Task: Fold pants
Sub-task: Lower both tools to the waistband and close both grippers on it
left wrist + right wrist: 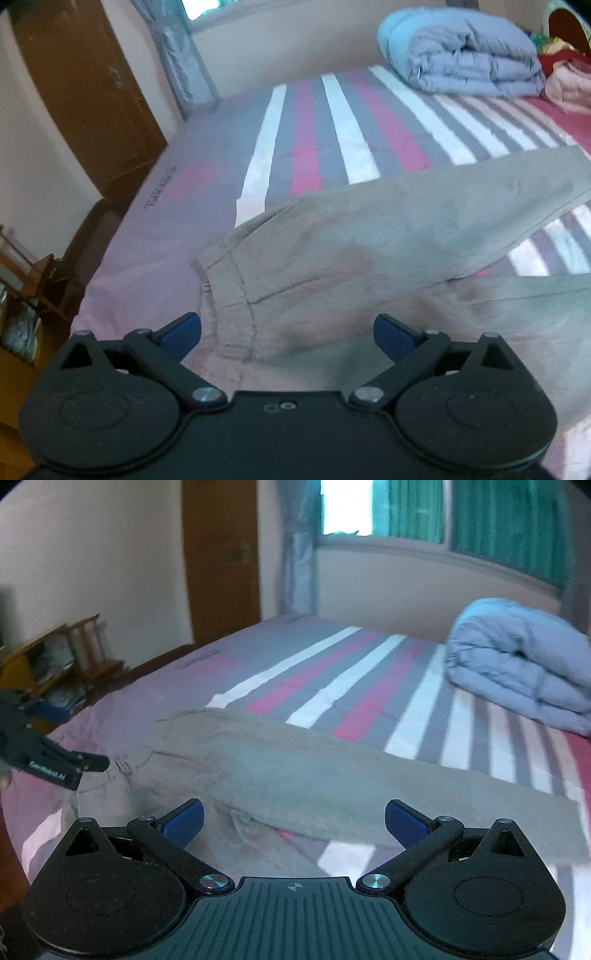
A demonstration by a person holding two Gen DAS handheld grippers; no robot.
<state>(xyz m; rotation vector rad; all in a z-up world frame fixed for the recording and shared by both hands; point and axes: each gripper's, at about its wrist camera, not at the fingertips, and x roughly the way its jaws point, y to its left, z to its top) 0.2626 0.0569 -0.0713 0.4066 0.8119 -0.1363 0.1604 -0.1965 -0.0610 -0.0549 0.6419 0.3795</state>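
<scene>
Beige pants (369, 236) lie spread flat on the striped bed, waistband (236, 295) to the left, legs splayed to the right. In the right wrist view the pants (295, 771) show the far leg running right and the crotch near the camera. My left gripper (288, 332) is open, its blue pads either side of the waistband area, just above the cloth. It also shows in the right wrist view (55, 764) at the waistband end. My right gripper (293, 819) is open and empty above the crotch and the near leg.
The bed (306, 122) has a pink, grey and white striped sheet. A folded blue quilt (461, 55) sits at the far right, also in the right wrist view (517, 661). A brown door (85, 92) and wooden shelves (55, 657) stand past the bed's left edge.
</scene>
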